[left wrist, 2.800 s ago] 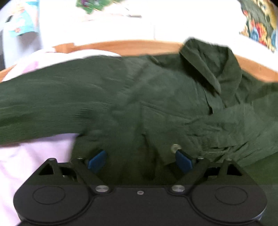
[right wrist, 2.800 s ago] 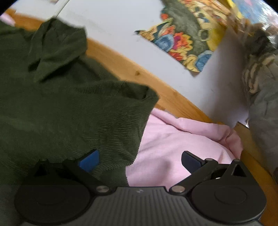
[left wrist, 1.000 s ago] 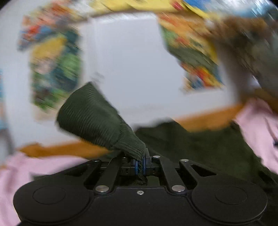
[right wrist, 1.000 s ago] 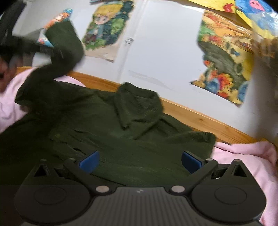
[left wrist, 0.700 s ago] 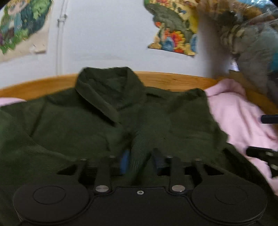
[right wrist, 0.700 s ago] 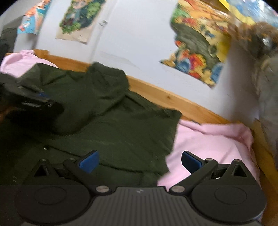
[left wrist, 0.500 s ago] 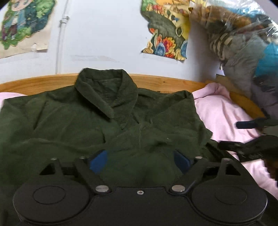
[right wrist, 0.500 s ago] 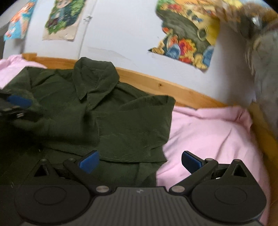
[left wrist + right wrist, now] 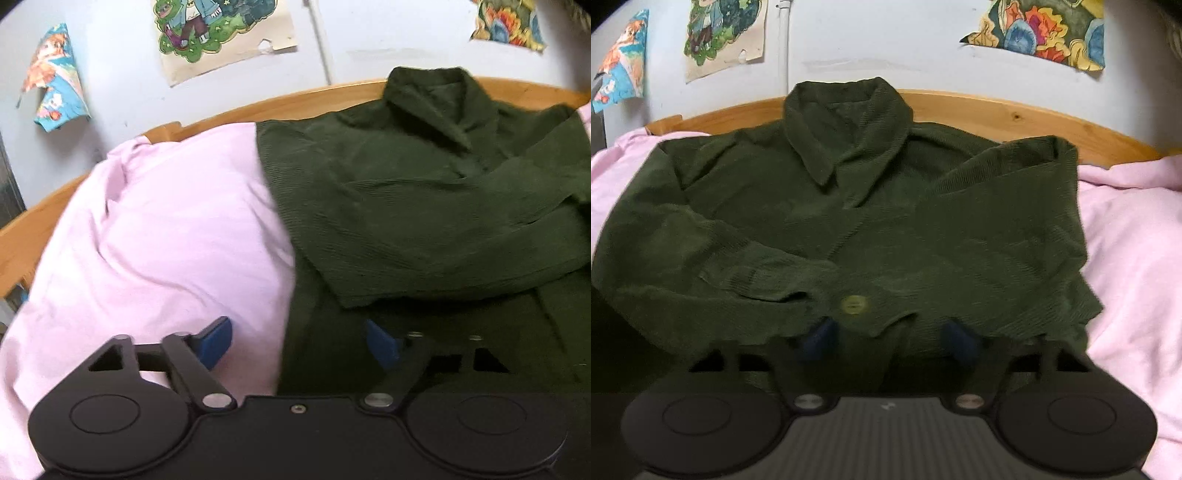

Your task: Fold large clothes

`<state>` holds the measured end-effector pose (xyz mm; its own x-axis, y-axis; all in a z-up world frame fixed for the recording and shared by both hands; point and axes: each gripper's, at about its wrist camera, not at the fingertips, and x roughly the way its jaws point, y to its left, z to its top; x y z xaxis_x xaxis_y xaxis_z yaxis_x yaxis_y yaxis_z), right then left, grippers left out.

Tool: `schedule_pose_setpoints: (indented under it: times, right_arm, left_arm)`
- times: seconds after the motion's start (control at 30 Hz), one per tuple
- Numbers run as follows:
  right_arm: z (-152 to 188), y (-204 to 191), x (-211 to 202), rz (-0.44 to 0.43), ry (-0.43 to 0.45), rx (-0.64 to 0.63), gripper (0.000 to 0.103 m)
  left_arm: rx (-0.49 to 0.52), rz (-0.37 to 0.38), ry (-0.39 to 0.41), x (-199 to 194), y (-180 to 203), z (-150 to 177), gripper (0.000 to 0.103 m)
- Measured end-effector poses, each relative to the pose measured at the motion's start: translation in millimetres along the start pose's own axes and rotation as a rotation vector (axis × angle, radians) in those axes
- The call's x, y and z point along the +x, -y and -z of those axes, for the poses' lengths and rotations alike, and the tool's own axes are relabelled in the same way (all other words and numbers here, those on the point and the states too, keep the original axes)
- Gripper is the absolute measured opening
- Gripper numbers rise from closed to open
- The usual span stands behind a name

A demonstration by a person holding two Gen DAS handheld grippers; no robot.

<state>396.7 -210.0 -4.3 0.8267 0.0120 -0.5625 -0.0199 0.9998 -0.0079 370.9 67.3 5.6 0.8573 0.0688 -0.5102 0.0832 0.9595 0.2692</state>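
Observation:
A dark green corduroy jacket (image 9: 871, 229) lies face up on the pink bedding (image 9: 166, 236), collar (image 9: 846, 125) towards the wall. Both sleeves are folded across its front, near a pale button (image 9: 854, 305). My left gripper (image 9: 299, 343) hovers low over the jacket's left side edge (image 9: 295, 295). Its jaws are closing, the edge lies below the gap, and the blue pads (image 9: 218, 341) press on nothing. My right gripper (image 9: 888, 339) is over the lower front of the jacket, just below the button. Its jaws are closing too, with the pads still apart and gripping no cloth.
A curved wooden bed frame (image 9: 997, 110) runs behind the jacket along a pale wall with several colourful posters (image 9: 221, 33). Pink bedding (image 9: 1130, 236) spreads on both sides of the jacket. A dark edge shows at far left (image 9: 9, 184).
The left gripper let go of the sleeve, which now lies across the front, and swung down to the jacket's left edge. The right gripper moved over the jacket's middle and its jaws narrowed.

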Motion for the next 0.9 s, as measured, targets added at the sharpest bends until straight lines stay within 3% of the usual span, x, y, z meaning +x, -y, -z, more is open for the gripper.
schedule_pose_setpoints:
  times: [0.03,0.1,0.3,0.37,0.43,0.53,0.63,0.8,0.9]
  right_arm:
    - [-1,-6,-4,0.005,0.011,-0.043,0.031]
    - [-8,-14,-15,-0.009,0.047,-0.099,0.019]
    - [-61,-4,-61,0.042,0.275,-0.115,0.016]
    - [-82,5,-65,0.056,0.315,-0.098,0.016]
    - [-93,10,-63,0.075,0.335,-0.109,0.016]
    - [-99,20,-54,0.074,0.302,-0.074,0.016]
    - [-93,19,-43,0.095,0.283,-0.076,0.016]
    - [-68,36,-22,0.203,0.206,-0.074,0.016]
    - [-52,59,-1,0.233,0.107,0.022,0.016]
  left_arm:
    - [0.014,-0.009,0.001,4,1,-1,0.057]
    - [0.053,-0.025,-0.007,14,7,-4,0.048]
    - [0.136,-0.078,0.021,32,26,-12,0.047]
    - [0.153,-0.092,0.037,35,31,-16,0.043]
    - [0.139,-0.094,0.04,39,31,-20,0.011]
    - [-0.002,-0.056,0.049,37,16,-26,0.004]
    - [-0.119,-0.027,0.072,30,-2,-24,0.003]
    - [-0.339,0.035,0.029,37,-36,-19,0.002]
    - [-0.323,0.049,0.02,38,-36,-24,0.003]
